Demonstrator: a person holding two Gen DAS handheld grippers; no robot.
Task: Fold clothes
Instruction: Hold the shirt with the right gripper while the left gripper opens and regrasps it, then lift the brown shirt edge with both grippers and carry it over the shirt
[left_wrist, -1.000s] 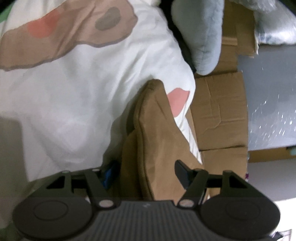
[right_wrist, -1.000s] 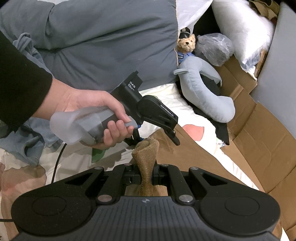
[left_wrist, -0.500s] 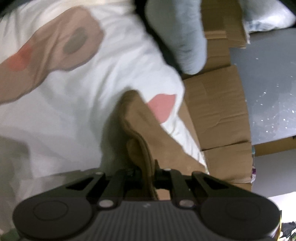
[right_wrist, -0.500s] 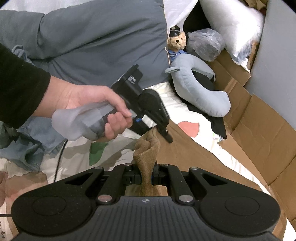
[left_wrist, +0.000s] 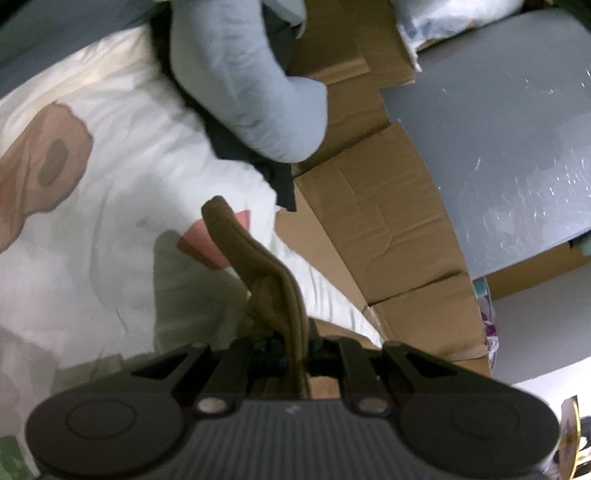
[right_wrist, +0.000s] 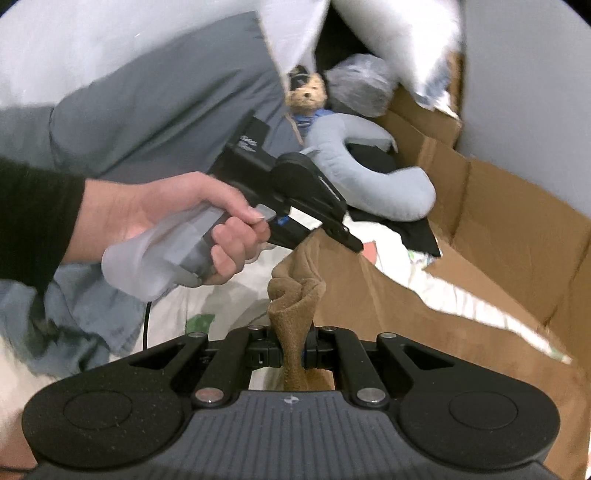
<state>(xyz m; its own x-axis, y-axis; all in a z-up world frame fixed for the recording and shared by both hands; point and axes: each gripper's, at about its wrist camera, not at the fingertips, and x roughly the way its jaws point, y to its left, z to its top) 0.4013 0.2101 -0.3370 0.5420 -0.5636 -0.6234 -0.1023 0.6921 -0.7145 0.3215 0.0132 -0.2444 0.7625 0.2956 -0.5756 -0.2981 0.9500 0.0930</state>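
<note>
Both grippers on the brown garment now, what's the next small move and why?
Probably lift both a little higher and draw them apart. The left gripper and right gripper are each shut on a bunched edge of the brown garment, and most of it lies slack on the sheet. Tensioning the held edge should flatten it for a fold.

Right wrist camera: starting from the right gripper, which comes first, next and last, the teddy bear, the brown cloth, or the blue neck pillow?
1. The brown cloth: pinched in the right gripper, bottom middle.
2. The blue neck pillow: further back on the bed, right of middle.
3. The teddy bear: farthest, behind the pillow's upper end, near the top.
</note>
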